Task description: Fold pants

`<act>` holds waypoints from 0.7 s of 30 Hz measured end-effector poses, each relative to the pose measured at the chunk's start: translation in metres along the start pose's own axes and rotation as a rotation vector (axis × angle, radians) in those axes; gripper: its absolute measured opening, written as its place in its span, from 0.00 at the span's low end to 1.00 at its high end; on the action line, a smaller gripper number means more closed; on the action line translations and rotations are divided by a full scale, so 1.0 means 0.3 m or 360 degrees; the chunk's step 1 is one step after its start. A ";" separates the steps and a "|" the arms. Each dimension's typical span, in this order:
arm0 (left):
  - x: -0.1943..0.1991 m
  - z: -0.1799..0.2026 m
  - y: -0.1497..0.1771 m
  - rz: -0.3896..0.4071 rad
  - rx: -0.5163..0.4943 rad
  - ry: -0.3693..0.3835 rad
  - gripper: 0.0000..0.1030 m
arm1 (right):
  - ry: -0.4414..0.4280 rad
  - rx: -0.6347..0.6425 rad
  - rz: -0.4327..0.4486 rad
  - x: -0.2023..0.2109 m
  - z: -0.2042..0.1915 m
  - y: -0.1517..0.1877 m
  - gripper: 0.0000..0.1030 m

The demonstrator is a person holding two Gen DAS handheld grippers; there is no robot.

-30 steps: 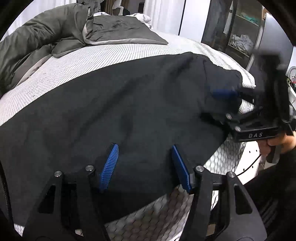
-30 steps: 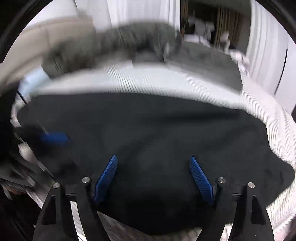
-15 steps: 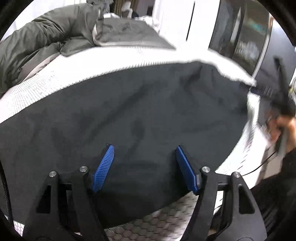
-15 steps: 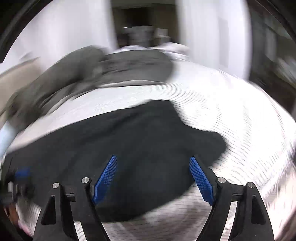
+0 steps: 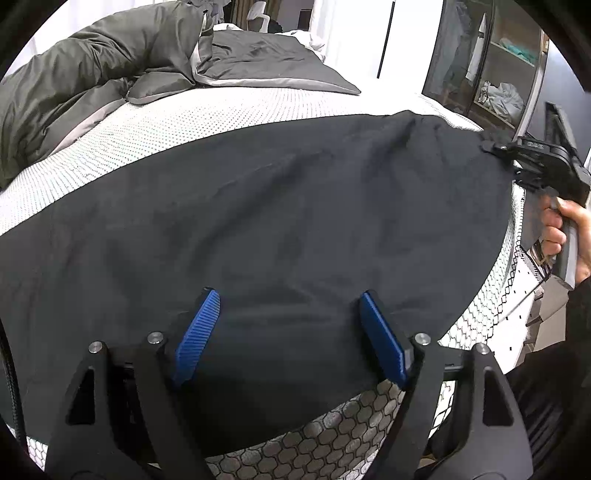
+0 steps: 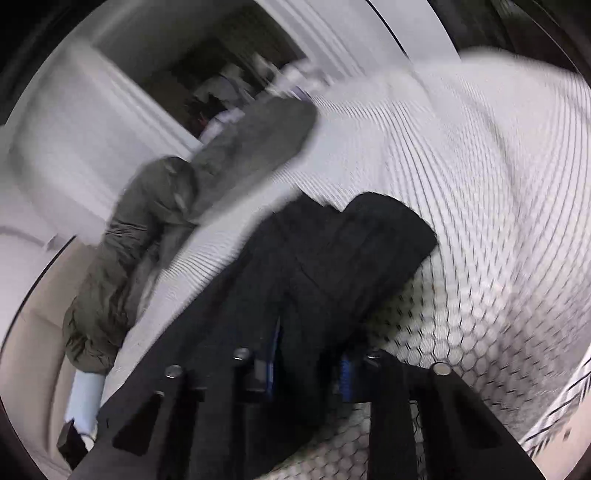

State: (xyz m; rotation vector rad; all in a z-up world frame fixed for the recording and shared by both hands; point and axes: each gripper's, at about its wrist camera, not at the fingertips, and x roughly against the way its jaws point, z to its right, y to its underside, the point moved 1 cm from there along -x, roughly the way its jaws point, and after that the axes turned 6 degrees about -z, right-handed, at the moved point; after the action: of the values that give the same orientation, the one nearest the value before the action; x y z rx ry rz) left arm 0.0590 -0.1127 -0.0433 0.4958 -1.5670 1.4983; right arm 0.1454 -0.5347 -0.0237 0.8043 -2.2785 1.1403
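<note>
Left view: pants [image 5: 277, 221] flat; right view: fingers [image 6: 345, 373] pinch cloth.

Soft, even indoor light fills the left wrist view, which is sharp, though the flat black fabric pants [image 5: 277, 206] swallow most detail and the bright white far wall [image 5: 354, 33] washes out. The right wrist view is heavily motion-smeared, streaking the white dotted mattress cover [image 6: 480, 166]. Both bend strongly toward dark circular edges.
</note>
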 end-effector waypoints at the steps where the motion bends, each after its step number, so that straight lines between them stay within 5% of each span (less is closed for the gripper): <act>1: 0.003 -0.002 0.002 0.0000 0.0005 0.0011 0.75 | 0.0031 0.0066 0.0017 0.029 -0.015 -0.005 0.22; 4: 0.003 -0.006 0.000 -0.0013 0.0003 0.0004 0.75 | 0.0264 0.0040 -0.0162 -0.036 0.082 0.027 0.28; 6: 0.007 -0.008 -0.003 -0.0021 0.0018 -0.0008 0.75 | 0.0233 0.0020 -0.0212 -0.053 0.113 0.035 0.35; 9: 0.032 -0.009 -0.008 -0.0001 0.0043 -0.0024 0.75 | 0.0331 0.0071 -0.0004 0.075 0.065 0.032 0.69; 11: 0.052 -0.012 -0.017 0.0039 0.0042 -0.0027 0.75 | 0.0361 0.0168 0.0180 0.165 0.005 0.040 0.71; 14: 0.054 -0.018 -0.053 0.0067 0.0050 -0.0040 0.75 | 0.0214 0.0427 0.0253 0.211 -0.137 0.079 0.81; 21: -0.059 -0.041 -0.096 -0.0040 0.0049 -0.0042 0.78 | 0.0085 0.1016 -0.0254 -0.168 -0.472 0.254 0.86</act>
State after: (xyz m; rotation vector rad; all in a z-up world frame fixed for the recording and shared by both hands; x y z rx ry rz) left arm 0.0949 -0.1116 -0.0419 0.5527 -1.5546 1.5043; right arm 0.1501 -0.3663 -0.0199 1.1396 -1.7651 1.8115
